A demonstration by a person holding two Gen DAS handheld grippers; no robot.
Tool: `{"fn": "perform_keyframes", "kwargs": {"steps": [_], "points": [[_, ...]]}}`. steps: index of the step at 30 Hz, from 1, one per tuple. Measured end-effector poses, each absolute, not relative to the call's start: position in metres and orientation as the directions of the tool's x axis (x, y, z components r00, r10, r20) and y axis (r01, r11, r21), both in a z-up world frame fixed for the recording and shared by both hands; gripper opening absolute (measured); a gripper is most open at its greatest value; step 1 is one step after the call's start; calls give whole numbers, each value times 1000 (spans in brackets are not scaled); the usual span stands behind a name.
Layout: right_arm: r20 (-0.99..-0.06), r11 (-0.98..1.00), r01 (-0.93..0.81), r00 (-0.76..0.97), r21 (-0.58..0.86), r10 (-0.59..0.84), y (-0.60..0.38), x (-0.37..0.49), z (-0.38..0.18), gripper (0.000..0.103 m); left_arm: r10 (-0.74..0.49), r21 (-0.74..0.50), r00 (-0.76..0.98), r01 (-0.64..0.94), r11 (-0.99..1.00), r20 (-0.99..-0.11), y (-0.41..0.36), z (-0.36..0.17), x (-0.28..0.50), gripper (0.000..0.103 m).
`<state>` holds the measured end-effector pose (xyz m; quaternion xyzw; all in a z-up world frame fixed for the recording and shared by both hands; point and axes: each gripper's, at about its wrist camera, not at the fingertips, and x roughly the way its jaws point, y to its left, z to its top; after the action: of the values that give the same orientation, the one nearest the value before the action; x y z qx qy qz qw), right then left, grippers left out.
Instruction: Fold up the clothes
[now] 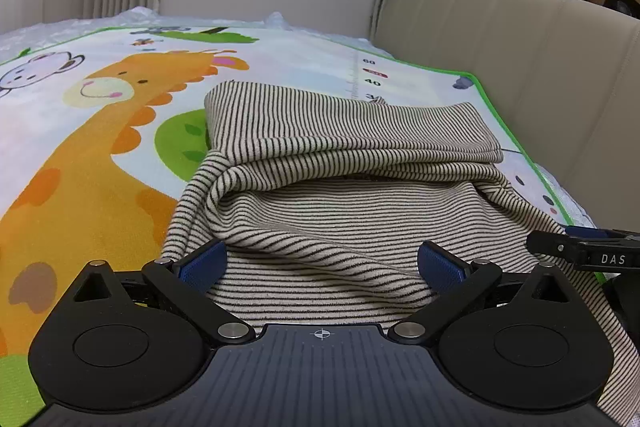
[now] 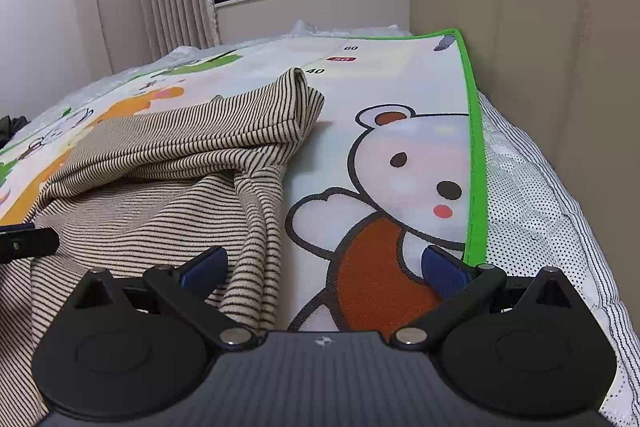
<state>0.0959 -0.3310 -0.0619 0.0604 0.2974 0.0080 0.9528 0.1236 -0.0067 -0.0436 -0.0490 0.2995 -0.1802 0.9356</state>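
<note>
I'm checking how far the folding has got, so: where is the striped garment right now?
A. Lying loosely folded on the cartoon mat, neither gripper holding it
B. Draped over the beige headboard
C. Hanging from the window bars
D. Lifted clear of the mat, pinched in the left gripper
A: the striped garment lies bunched on the cartoon mat, and the left gripper and right gripper both stand wide open with nothing pinched.
</note>
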Motion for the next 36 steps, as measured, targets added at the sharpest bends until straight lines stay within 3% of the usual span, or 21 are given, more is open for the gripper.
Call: {"fn": "perform_keyframes", "kwargs": {"steps": [5,7,9,10,17,20,22,26,32,36], "points": [[-561,992,25,826,121,48,-330,95,-58,97,-370,-208,755,307,929,-541,-6,-44,123,103],[-556,991,16,829,136,63,-330,95,-51,76,-376,-219,752,306,927,-541,-4,-43,124,103],[-551,988,8,831,151,78,-329,95,-44,37,-386,-238,746,304,922,-543,-1,-44,125,103],[-540,984,-6,836,176,102,-328,96,-36,31,-390,-246,743,303,921,-544,-1,-44,126,103],[-427,969,-133,879,206,211,-276,148,12,31,-390,-249,740,301,920,-547,-1,-44,126,103],[-511,962,-104,830,251,223,-268,189,-6,31,-401,-269,738,299,916,-544,1,-45,128,103],[-611,989,-46,782,142,124,-267,210,-42,31,-409,-287,734,295,911,-542,3,-46,131,103],[-550,972,-69,815,223,184,-282,192,-45,31,-410,-292,733,293,910,-543,4,-47,133,103],[-539,984,-104,825,145,167,-276,163,-48,36,-403,-276,739,298,914,-539,3,-45,129,103],[-540,985,-120,824,125,169,-268,163,-49,47,-400,-271,743,297,916,-537,3,-45,127,103]]}}
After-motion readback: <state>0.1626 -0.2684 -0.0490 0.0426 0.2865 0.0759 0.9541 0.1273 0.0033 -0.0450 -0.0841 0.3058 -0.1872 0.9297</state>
